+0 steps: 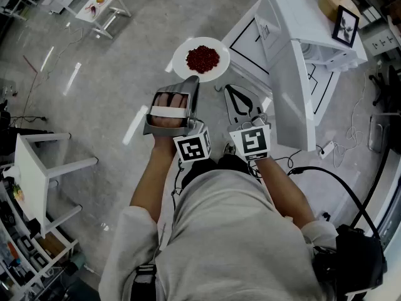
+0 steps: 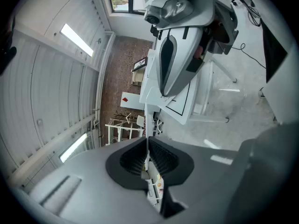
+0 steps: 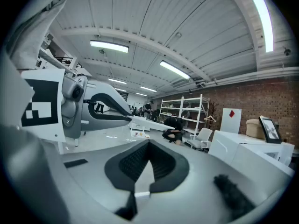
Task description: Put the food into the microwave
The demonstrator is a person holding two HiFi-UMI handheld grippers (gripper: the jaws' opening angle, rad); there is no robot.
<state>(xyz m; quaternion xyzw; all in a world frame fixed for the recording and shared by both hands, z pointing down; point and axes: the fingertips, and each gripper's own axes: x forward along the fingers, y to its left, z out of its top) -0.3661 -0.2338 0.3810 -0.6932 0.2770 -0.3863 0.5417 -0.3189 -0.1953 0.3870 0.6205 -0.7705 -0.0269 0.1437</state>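
Observation:
A white plate (image 1: pixel 183 50) with a heap of red food (image 1: pixel 202 58) hangs over the floor ahead of me. My left gripper (image 1: pixel 192 79) is shut on the plate's near rim, which shows as a thin white edge between its pads (image 2: pixel 147 146). In the right gripper view the plate (image 3: pixel 152 123) sticks out from the left gripper's tips (image 3: pixel 130 118). My right gripper (image 1: pixel 227 88) is beside it on the right, shut and empty (image 3: pixel 148 146). The white microwave (image 1: pixel 313 36) stands to the right on a table, its door (image 1: pixel 291 86) swung open toward me.
A framed picture (image 1: pixel 345 27) and a round wooden box (image 1: pixel 335 2) rest on the microwave. A white side table (image 1: pixel 37 168) stands at the left and a small table (image 1: pixel 100 5) with items at the far left. Cables (image 1: pixel 354 137) run over the floor on the right.

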